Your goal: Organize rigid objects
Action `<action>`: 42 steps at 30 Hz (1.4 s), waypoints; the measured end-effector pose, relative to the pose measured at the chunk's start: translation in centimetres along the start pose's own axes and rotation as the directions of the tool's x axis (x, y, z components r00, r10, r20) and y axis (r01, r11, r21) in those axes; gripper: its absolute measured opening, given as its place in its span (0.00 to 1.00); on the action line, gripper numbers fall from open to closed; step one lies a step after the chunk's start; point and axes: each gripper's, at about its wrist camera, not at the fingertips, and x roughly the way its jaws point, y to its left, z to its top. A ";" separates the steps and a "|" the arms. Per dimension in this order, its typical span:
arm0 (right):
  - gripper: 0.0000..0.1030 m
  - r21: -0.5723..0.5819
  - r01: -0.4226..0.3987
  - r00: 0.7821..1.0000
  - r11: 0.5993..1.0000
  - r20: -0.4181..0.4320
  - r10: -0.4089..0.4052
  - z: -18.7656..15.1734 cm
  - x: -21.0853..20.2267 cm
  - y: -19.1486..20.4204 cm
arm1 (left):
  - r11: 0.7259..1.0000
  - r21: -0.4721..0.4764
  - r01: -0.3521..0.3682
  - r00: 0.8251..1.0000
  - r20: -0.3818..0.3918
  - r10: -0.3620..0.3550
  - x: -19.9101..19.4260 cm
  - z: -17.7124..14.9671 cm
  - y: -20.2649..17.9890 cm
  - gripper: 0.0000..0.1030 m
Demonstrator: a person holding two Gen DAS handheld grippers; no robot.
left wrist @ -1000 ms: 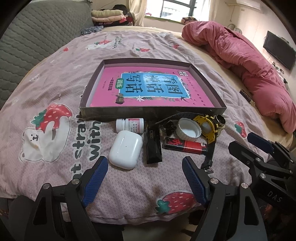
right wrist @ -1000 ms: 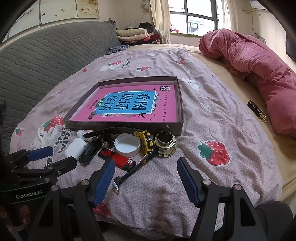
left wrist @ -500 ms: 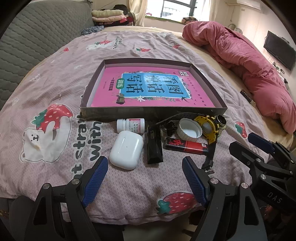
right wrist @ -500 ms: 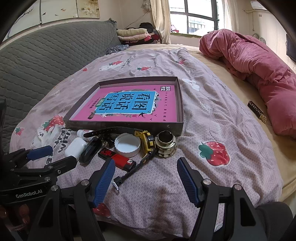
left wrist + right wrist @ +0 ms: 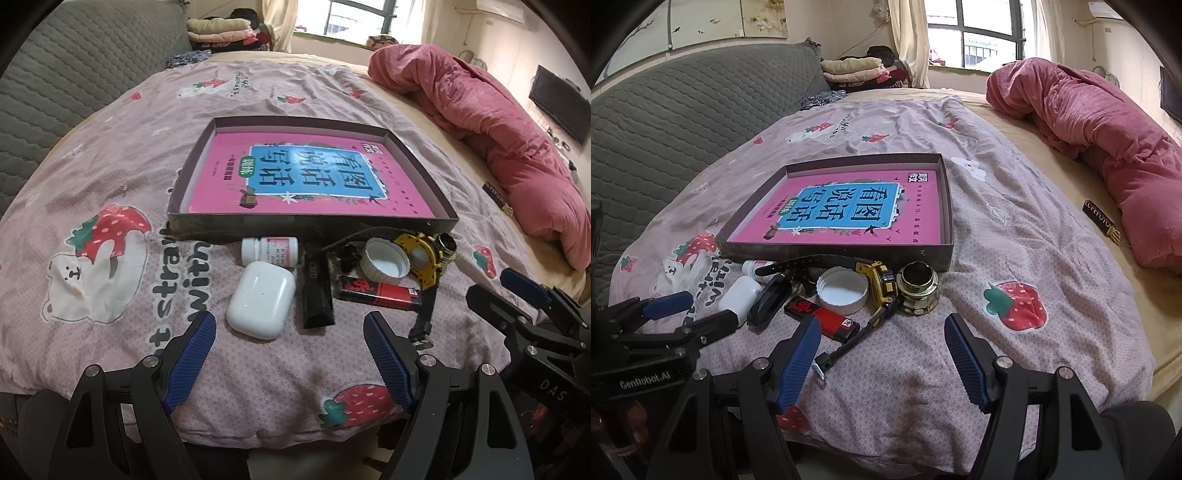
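A cluster of small rigid objects is laid on the bed's strawberry-print cover (image 5: 122,155), just in front of the near wall of a shallow dark box (image 5: 310,223). From left to right in the left wrist view, a white pill bottle (image 5: 269,251) on its side, a white earbud case (image 5: 261,300), a black bar-shaped item (image 5: 317,295), a red and black lighter (image 5: 380,293), a white upturned cap (image 5: 386,257), a yellow-cased watch (image 5: 421,258) with a black strap, and a brass-coloured round piece (image 5: 919,291) are seen. The floor of the box is covered by a pink and blue book (image 5: 306,177). A crumpled pink quilt (image 5: 1108,140) is heaped at the far right. The left tool (image 5: 290,339) is held open and empty, near the earbud case. The right tool (image 5: 882,343) is likewise spread wide, gripping nothing, with the watch strap's end between its blue pads.
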 end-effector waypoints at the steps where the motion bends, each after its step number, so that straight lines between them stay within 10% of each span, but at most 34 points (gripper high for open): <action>1: 0.67 0.000 -0.001 1.000 1.000 0.000 0.001 0.0 0.0 0.0 | 1.000 0.000 -0.006 1.000 0.003 0.006 0.0 0.0 0.1 0.81; 42: 0.67 0.069 0.114 0.988 0.991 -0.109 -0.106 0.2 3.1 -3.4 | 0.996 -0.028 -0.088 0.995 -0.060 0.086 3.7 0.1 3.1 0.81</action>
